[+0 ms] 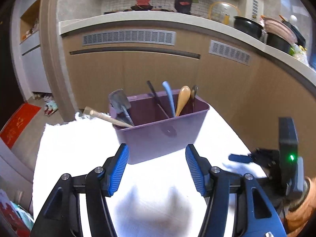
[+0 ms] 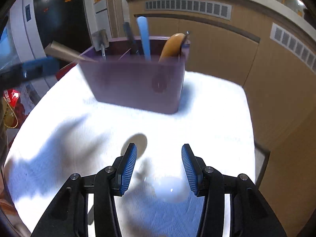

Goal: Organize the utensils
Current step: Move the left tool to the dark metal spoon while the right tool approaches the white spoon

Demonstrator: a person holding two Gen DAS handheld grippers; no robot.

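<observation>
A purple utensil holder (image 1: pixel 158 130) stands on the white-covered table (image 1: pixel 75 150). In it are a grey spatula (image 1: pixel 118 100), a wooden handle (image 1: pixel 106 117), a blue spoon (image 1: pixel 167 94) and a wooden spoon (image 1: pixel 182 98). My left gripper (image 1: pixel 157 169) is open just short of the holder, with nothing between its fingers. My right gripper (image 2: pixel 159 169) is open over the table in front of the holder (image 2: pixel 134 83). A pale spoon bowl (image 2: pixel 170 192) lies blurred on the cloth low between its fingers. A beige spoon bowl (image 2: pixel 141 141) lies by the left finger.
Wooden kitchen cabinets (image 1: pixel 158 69) and a counter with black pots (image 1: pixel 248 26) rise behind the table. The table's right edge (image 2: pixel 256 144) drops off near the cabinets. A red mat (image 1: pixel 19 122) lies on the floor to the left. Each gripper shows at the side of the other's view.
</observation>
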